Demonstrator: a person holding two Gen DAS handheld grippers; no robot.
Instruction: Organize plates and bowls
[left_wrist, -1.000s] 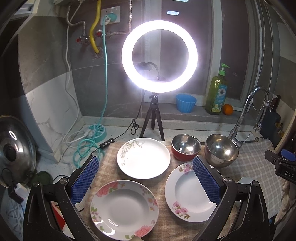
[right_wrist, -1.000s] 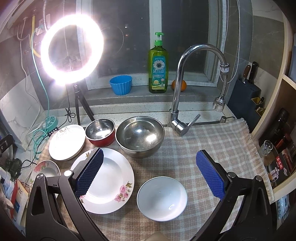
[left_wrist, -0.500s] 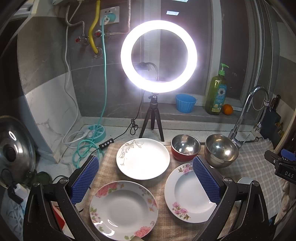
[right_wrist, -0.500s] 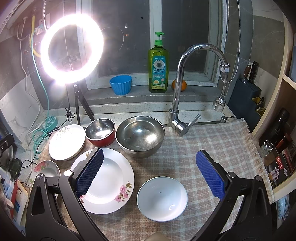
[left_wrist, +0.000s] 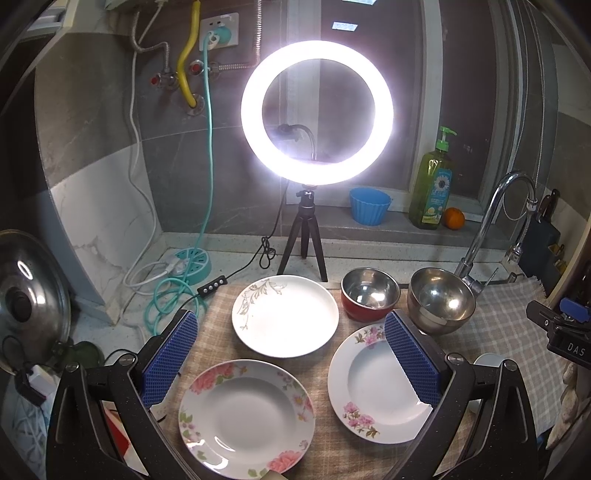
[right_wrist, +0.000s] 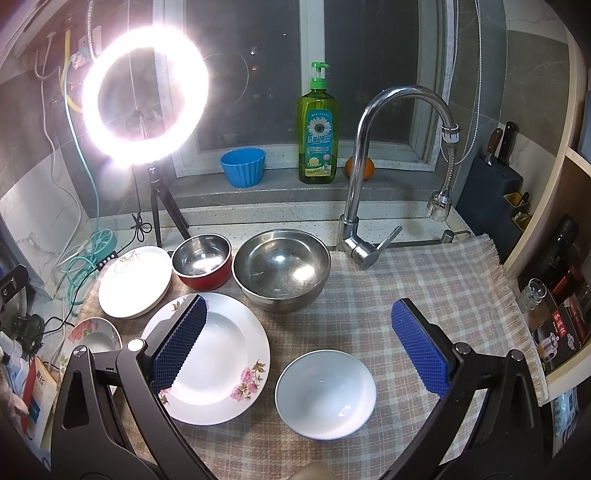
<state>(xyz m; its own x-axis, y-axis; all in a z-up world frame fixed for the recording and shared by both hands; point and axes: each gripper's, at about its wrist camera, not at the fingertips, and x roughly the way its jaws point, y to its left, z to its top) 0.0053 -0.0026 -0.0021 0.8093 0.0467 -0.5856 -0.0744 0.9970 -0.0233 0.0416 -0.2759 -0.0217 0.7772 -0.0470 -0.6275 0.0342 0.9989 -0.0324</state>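
Three plates lie on the checked cloth (right_wrist: 424, 280): a rose-rimmed plate (left_wrist: 246, 415), a pink-flowered deep plate (left_wrist: 376, 384) and a flat leaf-patterned plate (left_wrist: 285, 315). Behind stand a red-sided steel bowl (left_wrist: 370, 293) and a large steel bowl (left_wrist: 441, 300). A white bowl (right_wrist: 325, 393) sits nearest in the right wrist view. My left gripper (left_wrist: 291, 354) is open and empty above the plates. My right gripper (right_wrist: 295, 343) is open and empty above the white bowl and the flowered plate (right_wrist: 218, 360).
A ring light on a tripod (left_wrist: 317, 110) stands behind the plates, with cables (left_wrist: 166, 291) to its left. A tap (right_wrist: 373, 166) rises behind the large steel bowl (right_wrist: 281, 269). A soap bottle (right_wrist: 318, 129), blue cup (right_wrist: 243, 166) and orange sit on the sill. A pot lid (left_wrist: 29, 299) is far left.
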